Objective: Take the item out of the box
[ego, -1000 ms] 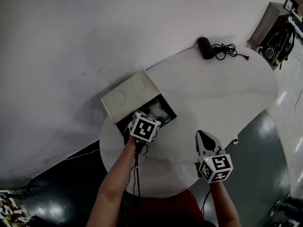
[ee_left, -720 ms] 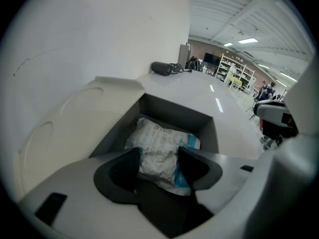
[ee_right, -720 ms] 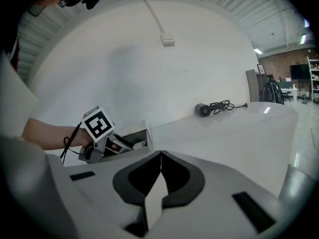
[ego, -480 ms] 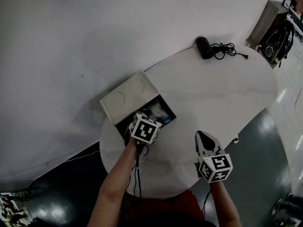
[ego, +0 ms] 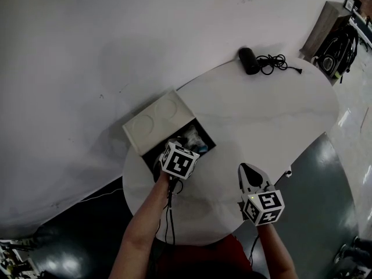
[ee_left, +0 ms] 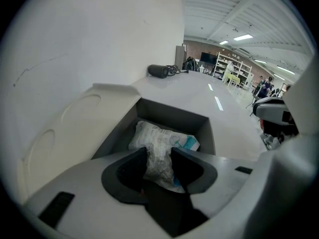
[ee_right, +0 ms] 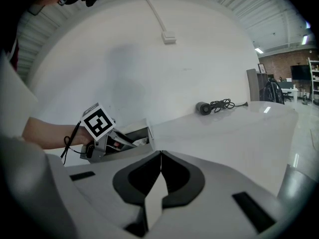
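An open grey box (ego: 204, 136) stands at the table's left end, its pale lid (ego: 157, 118) folded back against the wall. Inside lies a crinkled white plastic packet (ee_left: 160, 142) with a teal patch. My left gripper (ee_left: 159, 159) reaches down into the box (ee_left: 174, 116), and its jaws are closing on the packet, whose near end is pinched between both pads. In the head view the marker cube hides the left gripper's (ego: 181, 148) jaws. My right gripper (ego: 249, 171) hovers over the table's near edge, shut (ee_right: 161, 156) with nothing in it.
The box sits on a white oval table (ego: 273, 115) that stands against a white wall. A black cylindrical device with a coiled cable (ego: 251, 60) lies at the far end. A wooden cabinet (ego: 326, 21) stands beyond the table at the top right. Dark floor surrounds the near edge.
The left gripper's cube has shifted slightly toward me over the box. The right gripper has stayed where it was.
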Available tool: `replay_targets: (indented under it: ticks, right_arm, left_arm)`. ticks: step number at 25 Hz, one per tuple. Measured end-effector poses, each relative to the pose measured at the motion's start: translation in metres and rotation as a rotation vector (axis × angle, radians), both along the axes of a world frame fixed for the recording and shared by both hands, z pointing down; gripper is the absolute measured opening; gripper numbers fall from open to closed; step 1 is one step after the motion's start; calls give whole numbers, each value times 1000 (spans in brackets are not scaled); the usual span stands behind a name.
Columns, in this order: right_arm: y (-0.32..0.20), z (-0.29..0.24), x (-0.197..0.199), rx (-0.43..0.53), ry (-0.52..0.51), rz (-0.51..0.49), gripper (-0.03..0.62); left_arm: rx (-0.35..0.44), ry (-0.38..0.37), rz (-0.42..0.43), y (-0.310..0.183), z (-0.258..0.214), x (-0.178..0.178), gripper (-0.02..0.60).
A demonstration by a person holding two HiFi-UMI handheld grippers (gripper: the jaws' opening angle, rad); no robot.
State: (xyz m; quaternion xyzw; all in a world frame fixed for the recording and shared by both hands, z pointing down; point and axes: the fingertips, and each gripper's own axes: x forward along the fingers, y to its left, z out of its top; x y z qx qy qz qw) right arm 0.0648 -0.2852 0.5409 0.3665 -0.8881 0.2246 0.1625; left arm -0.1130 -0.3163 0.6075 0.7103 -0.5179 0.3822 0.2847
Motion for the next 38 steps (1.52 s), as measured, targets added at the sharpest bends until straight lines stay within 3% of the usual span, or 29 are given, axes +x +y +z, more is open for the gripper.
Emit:
replay_targets:
  ticks: [14, 28, 38]
  right_arm:
    - [10, -20, 1, 41, 6, 6, 14]
    - [24, -63, 4, 136, 1, 59, 14]
    - [53, -96, -9, 198, -3, 84, 14]
  left_arm:
    - [126, 50, -25, 6, -42, 2, 163]
    - [306, 170, -54, 27, -102, 12, 161]
    - [385, 215, -16, 56, -137, 14, 161]
